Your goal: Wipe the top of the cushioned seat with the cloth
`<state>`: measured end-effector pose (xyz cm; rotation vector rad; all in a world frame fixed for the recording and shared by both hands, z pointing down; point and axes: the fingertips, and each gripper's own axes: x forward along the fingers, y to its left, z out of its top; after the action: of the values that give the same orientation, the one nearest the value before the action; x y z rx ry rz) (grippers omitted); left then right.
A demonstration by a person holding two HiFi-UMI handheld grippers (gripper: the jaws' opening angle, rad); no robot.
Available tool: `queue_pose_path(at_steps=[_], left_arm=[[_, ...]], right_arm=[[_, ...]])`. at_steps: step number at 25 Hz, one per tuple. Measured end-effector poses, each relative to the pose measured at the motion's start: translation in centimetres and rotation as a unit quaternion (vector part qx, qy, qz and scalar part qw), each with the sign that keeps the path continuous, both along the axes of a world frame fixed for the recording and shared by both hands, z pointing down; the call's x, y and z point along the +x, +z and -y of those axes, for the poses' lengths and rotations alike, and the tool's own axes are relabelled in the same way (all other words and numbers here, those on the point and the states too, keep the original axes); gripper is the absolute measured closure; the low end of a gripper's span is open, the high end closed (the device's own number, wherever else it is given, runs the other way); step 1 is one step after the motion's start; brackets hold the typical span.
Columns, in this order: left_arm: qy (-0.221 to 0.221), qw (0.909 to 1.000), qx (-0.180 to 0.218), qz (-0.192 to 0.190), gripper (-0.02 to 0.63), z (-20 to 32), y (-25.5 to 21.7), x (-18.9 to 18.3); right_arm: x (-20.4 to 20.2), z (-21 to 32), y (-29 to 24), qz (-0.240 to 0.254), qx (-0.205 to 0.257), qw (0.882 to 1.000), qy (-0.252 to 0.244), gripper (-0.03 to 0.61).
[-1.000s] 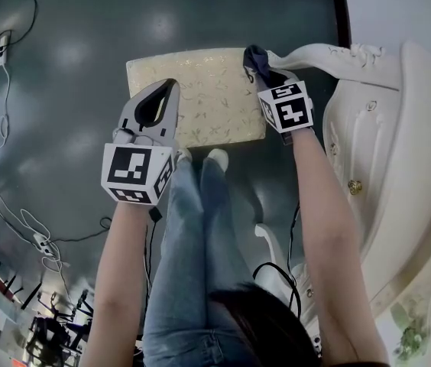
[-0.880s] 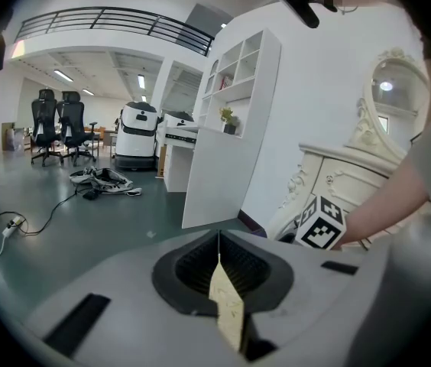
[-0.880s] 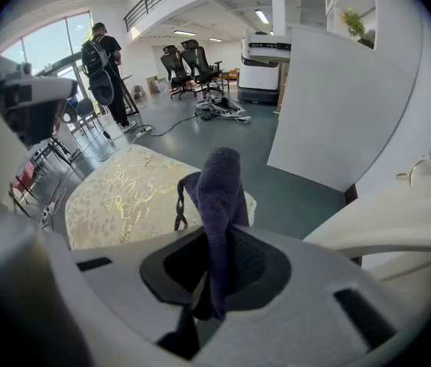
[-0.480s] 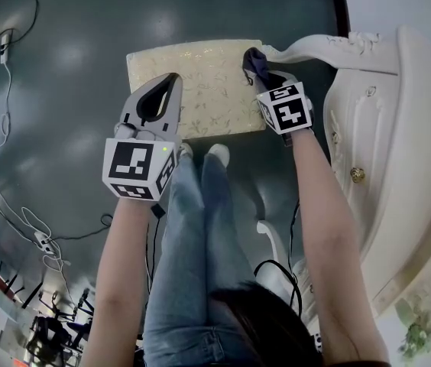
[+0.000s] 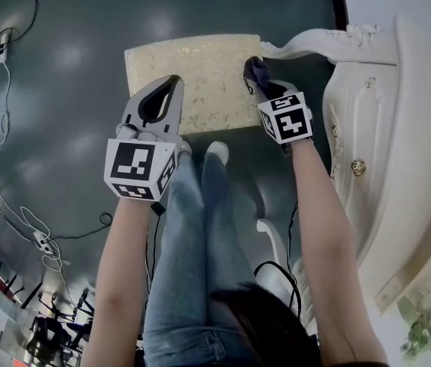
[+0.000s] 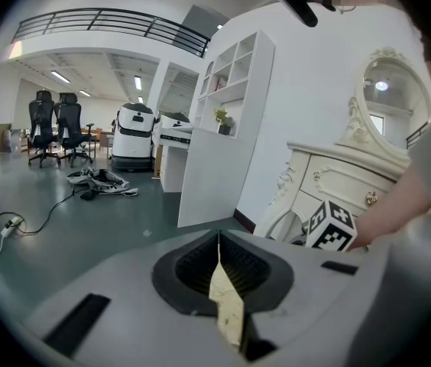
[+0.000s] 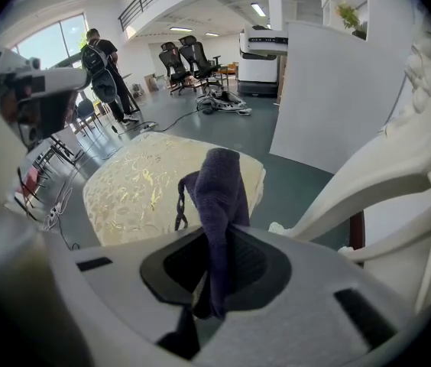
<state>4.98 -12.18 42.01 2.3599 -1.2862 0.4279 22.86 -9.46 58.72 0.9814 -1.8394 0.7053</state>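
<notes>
The person's legs (image 5: 200, 228) in jeans are standing just at the near edge of the cushioned seat (image 5: 200, 75). The left hand-held gripper (image 5: 171, 84) is hovering over the seat's near-left part, its jaws lying together with only a thin slit between them and holding nothing. The right hand-held gripper (image 5: 261, 86) is pinching the dark purple cloth (image 5: 255, 71) over the seat's right edge, beside the curved leg of the white dressing table (image 5: 315, 44). Grey floor (image 5: 63, 44) is lying beyond.

cream patterned seat (image 5: 192, 82) has a purple cloth (image 5: 255, 71) (bunched) at its right edge.
</notes>
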Motion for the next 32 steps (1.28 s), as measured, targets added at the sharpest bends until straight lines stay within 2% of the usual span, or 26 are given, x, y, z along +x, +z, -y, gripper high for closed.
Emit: queue_pose_path(at_steps=[10,20,32], left_arm=[[-0.003,1.0000,-0.004,-0.008,0.606,-1.1,0.3,0.5],[-0.004,0.9999,-0.006,-0.015,0.606,-1.9,0.3,1.0],[0.008,0.9997,-0.010,-0.022,0.606,-2.5,-0.3,1.6]], right_arm=[[0.4,-3.7,0.1,0.009,0.004,1.000,0.027,0.548],[0.5,-7.2,0.3,-0.016,-0.003,1.000,0.014,0.548],[0.0,-12.0,1.1,-0.035,-0.047,0.998,0.017,0.548]])
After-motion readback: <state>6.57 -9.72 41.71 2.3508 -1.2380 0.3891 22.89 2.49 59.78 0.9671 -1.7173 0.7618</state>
